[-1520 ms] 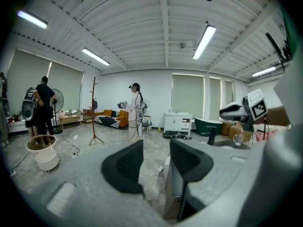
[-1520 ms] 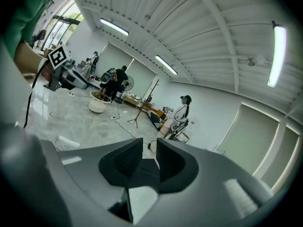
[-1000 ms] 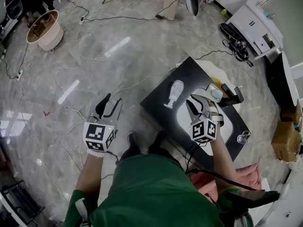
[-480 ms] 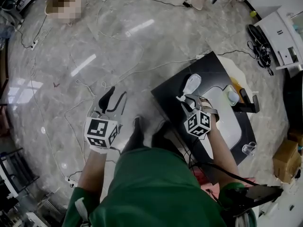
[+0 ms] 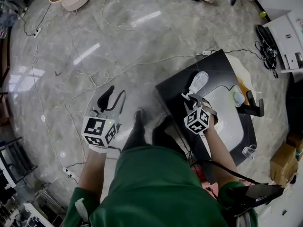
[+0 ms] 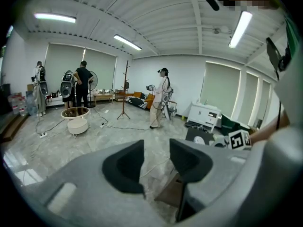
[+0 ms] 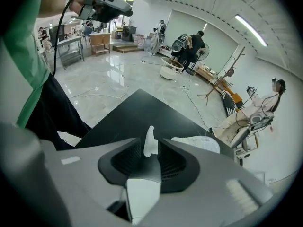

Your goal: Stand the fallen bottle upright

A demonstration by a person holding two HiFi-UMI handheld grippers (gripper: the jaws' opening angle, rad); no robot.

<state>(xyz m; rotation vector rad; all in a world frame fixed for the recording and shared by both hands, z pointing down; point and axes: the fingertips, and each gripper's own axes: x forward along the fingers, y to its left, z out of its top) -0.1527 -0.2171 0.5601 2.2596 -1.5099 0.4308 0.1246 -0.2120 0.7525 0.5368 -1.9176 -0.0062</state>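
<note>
The left gripper (image 5: 112,100) is held over the floor, its jaws spread, just narrowed, with nothing between them. The right gripper's (image 5: 191,100) jaws, just narrowed but apparently not yet pressing, are set round the spray head of the bottle (image 5: 199,81), which lies near the bench's (image 5: 174,88) far-left edge. If pinched there, it might be twisted loose and rolled off.

Two grippers are in view, the left gripper (image 5: 116,94) and the right gripper (image 5: 191,100), each with two fingers (image 6: 124,167) and one marker cube (image 5: 99,131). One black tabletop (image 5: 173,86) carries one white spray bottle (image 5: 199,82), one white mat (image 5: 232,122), one clear glass (image 5: 247,150) and one black stand (image 5: 251,110). On the floor are one round tub (image 5: 78,3) and one cardboard box (image 5: 283,162). The left gripper view shows three lit ceiling tubes (image 6: 54,18), one coat stand (image 6: 125,91) and two people standing in plain sight, a person in black (image 6: 84,82) and a person in a cap (image 6: 161,98).
</note>
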